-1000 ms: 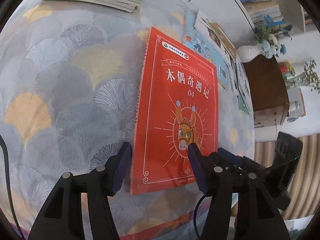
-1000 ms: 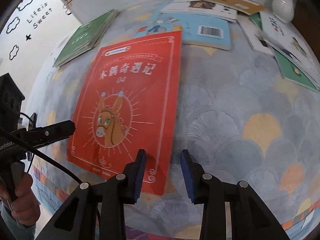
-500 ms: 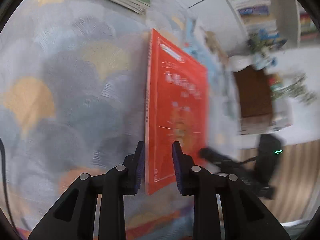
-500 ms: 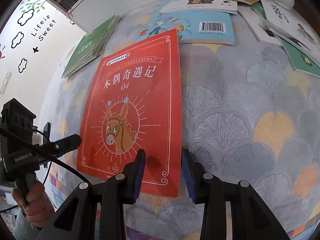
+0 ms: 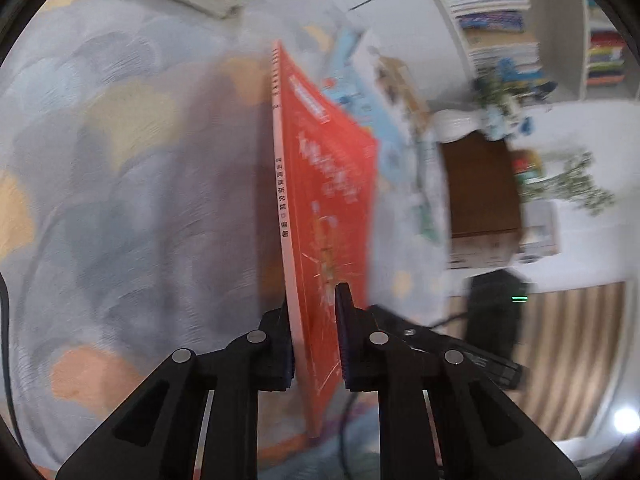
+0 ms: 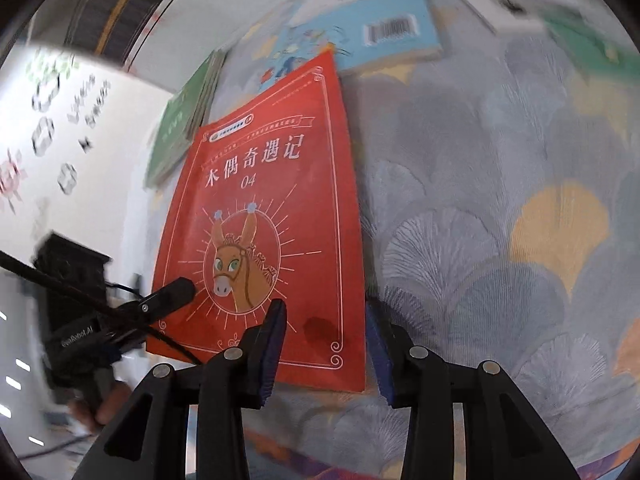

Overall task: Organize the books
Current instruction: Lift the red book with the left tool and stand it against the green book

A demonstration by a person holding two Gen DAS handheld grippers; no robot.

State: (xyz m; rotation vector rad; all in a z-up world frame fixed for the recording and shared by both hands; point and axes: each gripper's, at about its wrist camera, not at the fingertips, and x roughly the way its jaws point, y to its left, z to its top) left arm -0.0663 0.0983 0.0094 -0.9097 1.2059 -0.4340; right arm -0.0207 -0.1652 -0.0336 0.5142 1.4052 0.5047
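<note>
A: Left tongs status?

B: Clenched on the red book, at its near spine-side corner. Book is tipped up on edge; in the left wrist view the spine faces the camera and runs from 6 toward 12.

A: Right tongs?

B: Jaws opening. The book's near right corner sits between the pads, but the right edge is clear of the right pad, so I read no grip. Donkey cover shows in full in that view.

A: Where is the book relative to the rest?

B: On the surface with the fan-pattern cloth, near edge. Blue book with a barcode at 12 of it, its corner tucked behind the red one's top edge. Green stack at 10. More books at 1, blurred.

A: Anything else?

B: Left tongs body visible at 8 in the right view, with a hand under it. Bookshelf at 1 in the left view.
</note>
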